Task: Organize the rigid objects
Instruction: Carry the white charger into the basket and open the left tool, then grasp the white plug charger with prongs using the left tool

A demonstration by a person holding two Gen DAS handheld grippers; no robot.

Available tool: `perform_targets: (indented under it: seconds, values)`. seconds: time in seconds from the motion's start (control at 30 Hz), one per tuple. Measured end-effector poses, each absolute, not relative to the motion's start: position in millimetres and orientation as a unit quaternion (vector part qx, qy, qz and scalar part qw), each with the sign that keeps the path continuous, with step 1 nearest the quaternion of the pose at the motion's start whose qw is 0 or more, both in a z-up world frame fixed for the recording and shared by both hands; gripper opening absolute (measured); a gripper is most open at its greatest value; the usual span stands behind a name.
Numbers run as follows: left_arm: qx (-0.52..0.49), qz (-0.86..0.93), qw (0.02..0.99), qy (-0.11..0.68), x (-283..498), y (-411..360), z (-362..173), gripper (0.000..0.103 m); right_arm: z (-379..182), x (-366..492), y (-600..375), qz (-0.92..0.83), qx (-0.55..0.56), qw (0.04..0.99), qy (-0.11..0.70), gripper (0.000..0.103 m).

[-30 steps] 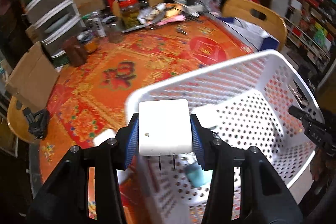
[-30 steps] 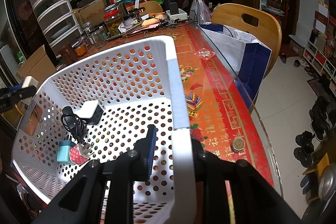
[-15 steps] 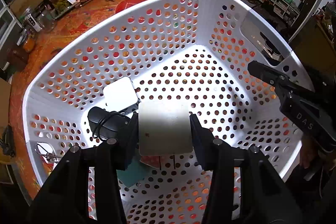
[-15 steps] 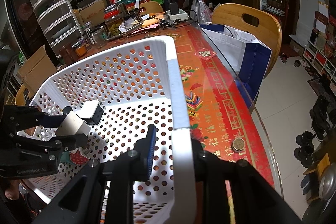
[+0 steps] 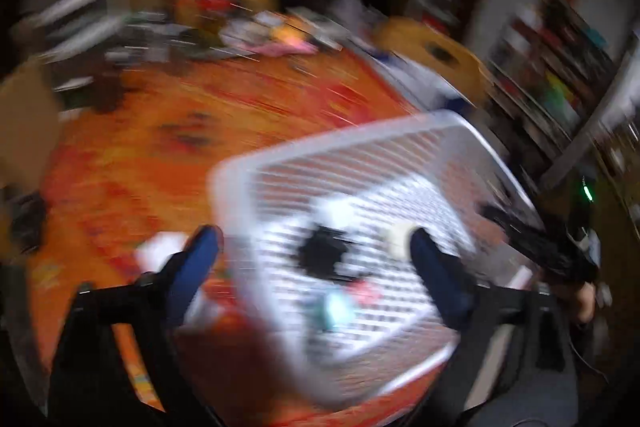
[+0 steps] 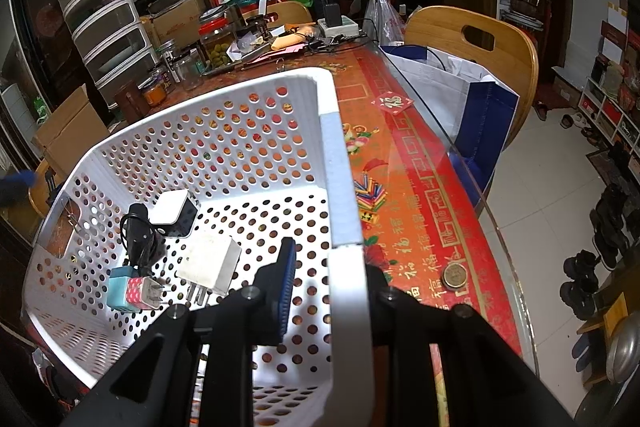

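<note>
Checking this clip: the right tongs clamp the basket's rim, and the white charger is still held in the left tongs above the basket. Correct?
Not quite. The left tongs stand wide open with nothing between them, having just opened. The white charger lies on the floor of the basket, as the right wrist view shows. The right tongs do clamp the basket's rim.

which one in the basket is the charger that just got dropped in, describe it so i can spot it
Look inside the white perforated basket whose rim the right gripper clamps. On its floor, nearest that gripper, lies the off-white square charger, tilted, with metal prongs pointing toward the camera. It is the largest block there, beside a smaller white adapter, a black cabled plug and a teal-and-pink plug.
</note>
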State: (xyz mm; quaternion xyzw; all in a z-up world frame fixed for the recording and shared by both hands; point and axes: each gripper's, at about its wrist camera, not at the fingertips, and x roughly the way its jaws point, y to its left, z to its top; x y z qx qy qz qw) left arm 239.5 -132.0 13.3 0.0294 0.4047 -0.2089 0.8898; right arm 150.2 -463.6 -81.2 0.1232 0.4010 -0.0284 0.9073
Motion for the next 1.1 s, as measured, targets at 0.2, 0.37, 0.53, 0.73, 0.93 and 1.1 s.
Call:
perform_targets:
  seconds: [0.2,0.37,0.53,0.73,0.93,1.1]
  values:
    - [-0.041,-0.065,0.891,0.448,307,-8,-33,0.103,-82,150,-466,-0.029,0.125,0.907,0.401,0.023]
    - [-0.038,-0.072,0.845,0.528,345,-8,-110,0.102,-83,150,-466,-0.029,0.125,0.906,0.403,0.023]
    - [-0.03,-0.083,0.835,0.544,352,-35,-135,0.102,-83,150,-466,-0.028,0.121,0.906,0.406,0.023]
    - [-0.015,-0.066,0.833,0.549,358,-57,-152,0.098,-83,149,-466,-0.027,0.122,0.906,0.404,0.023]
    - [-0.002,-0.044,0.841,0.54,356,-59,-155,0.061,-83,149,-467,-0.027,0.122,0.906,0.404,0.023]
    - [0.011,-0.033,0.861,0.507,345,-58,-144,0.059,-83,149,-467,-0.027,0.122,0.906,0.404,0.023]
